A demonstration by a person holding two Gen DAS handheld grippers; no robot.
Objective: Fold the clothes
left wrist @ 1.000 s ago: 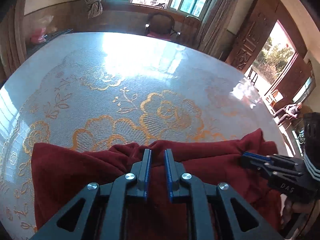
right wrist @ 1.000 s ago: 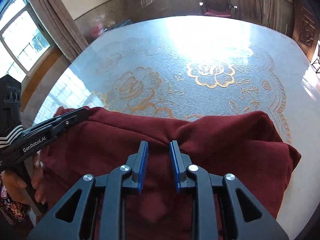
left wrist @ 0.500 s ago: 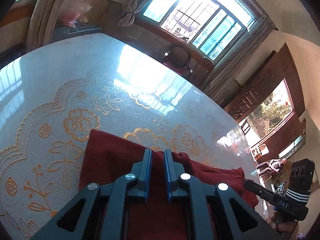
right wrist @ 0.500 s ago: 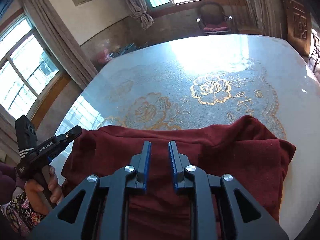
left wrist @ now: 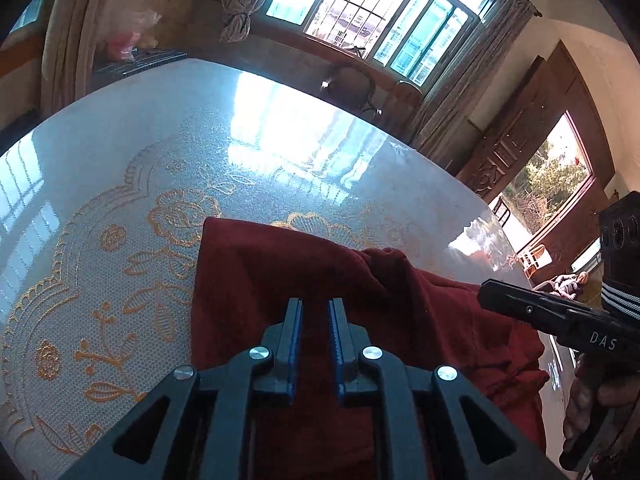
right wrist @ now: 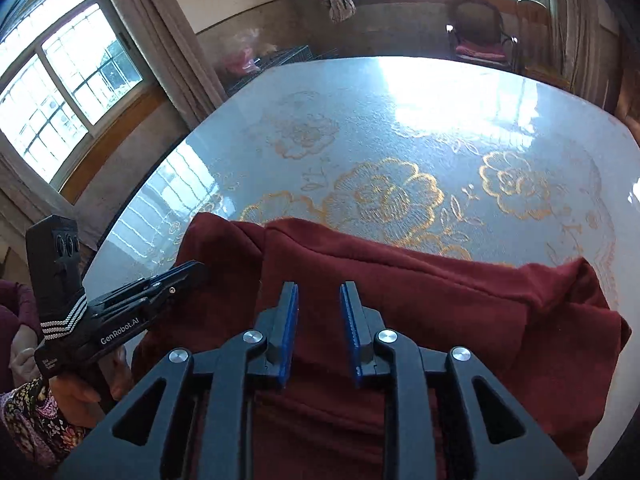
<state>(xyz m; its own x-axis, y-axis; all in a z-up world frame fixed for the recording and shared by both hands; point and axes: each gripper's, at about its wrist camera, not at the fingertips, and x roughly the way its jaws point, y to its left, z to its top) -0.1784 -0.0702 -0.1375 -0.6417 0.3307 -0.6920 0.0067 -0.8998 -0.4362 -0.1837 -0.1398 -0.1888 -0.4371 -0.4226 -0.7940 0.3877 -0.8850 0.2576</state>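
So the dark red garment (left wrist: 304, 280) is sitting in a folded bundle at the near edge of the table (left wrist: 120, 152), and there's a raised ridge running across its far edge. It's lying on the white lace-pattern tablecloth (right wrist: 400, 200) with the gold flowers, under a glossy clear cover that's throwing back a lot of window glare.

We've got the left gripper (left wrist: 315, 308) hovering just over the cloth, jaws only a narrow gap apart, and nothing pinched between the blue pads. The fabric we see through the gap is lying below them.

The right gripper (right wrist: 319, 292) is above the same bundle, jaws opening and a bit wider apart than the left's, nothing between them either. In the right wrist view the left gripper comes in from the left over the garment's corner, held in a hand (right wrist: 24, 352) with a floral sleeve (right wrist: 28, 420) behind it.

Further back there's a chair (right wrist: 480, 40) against the wall under the windows (left wrist: 380, 20), plus curtains (right wrist: 172, 40).
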